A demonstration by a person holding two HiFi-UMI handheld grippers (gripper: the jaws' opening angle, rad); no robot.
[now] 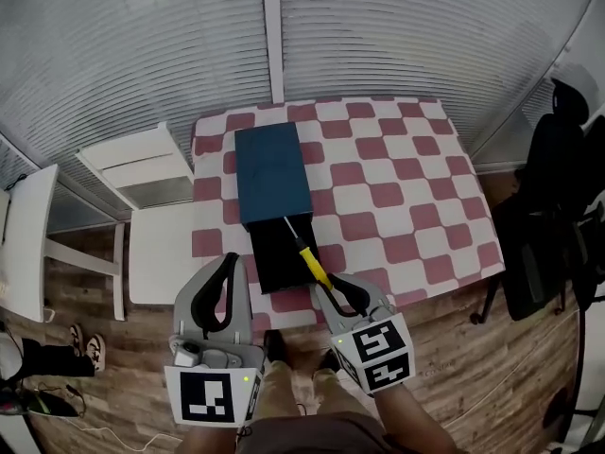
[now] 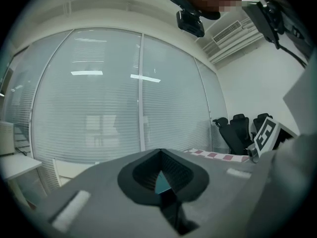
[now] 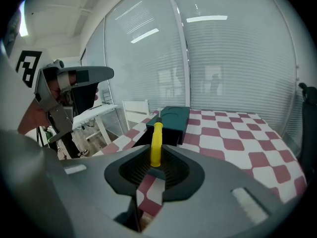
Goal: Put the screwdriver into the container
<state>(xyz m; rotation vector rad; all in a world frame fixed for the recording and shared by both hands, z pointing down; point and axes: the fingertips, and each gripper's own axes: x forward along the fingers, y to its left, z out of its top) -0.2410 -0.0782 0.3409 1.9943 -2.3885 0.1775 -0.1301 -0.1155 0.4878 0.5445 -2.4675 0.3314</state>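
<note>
The screwdriver [image 1: 310,259] has a yellow handle and a thin black shaft, and it points away from me over the open black container [image 1: 280,253]. A dark teal lid [image 1: 273,172] lies over the container's far part. My right gripper [image 1: 329,288] is shut on the end of the yellow handle [image 3: 156,144], which sticks out forward between its jaws [image 3: 153,168] toward the teal lid [image 3: 172,118]. My left gripper [image 1: 227,265] hovers off the table's near left edge, shut and empty. In the left gripper view its jaws [image 2: 161,183] meet, with a sliver of teal showing through.
The table [image 1: 406,187] wears a red-and-white checked cloth. A white chair [image 1: 142,173] and a white desk [image 1: 24,239] stand to the left on the wooden floor. A black office chair [image 1: 553,206] is at the right. Blinds cover the windows behind.
</note>
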